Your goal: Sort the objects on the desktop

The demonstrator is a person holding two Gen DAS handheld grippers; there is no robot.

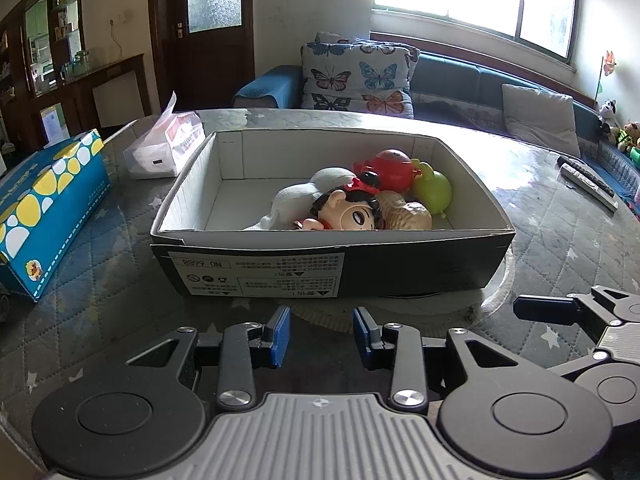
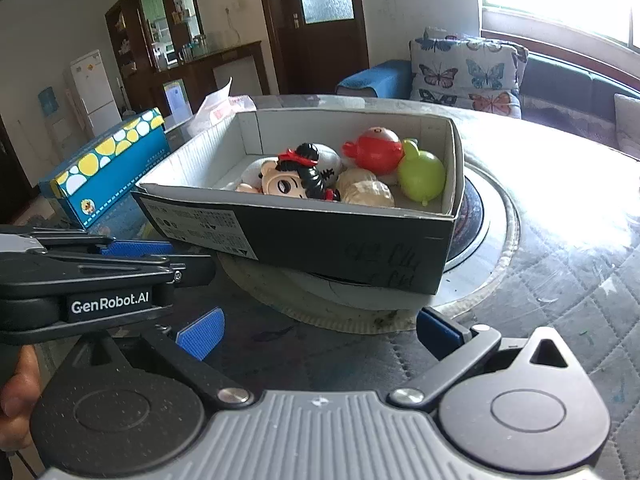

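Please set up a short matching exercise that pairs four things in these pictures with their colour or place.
Things:
1. round pot toy
2. pear-shaped toy
3. tissue box
4. remote controls

Descriptions:
a. blue with yellow and white spots, left of the cardboard box
b. red, at the back of the cardboard box
c. on the table, right of the cardboard box
d. green, in the cardboard box's right corner

Pairs: 1-b, 2-d, 3-a, 4-c

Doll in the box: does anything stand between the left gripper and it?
Yes. The box's near wall stands between the open left gripper and the doll. Above the rim nothing visible blocks it; the doll lies on top, against the peanut toy.
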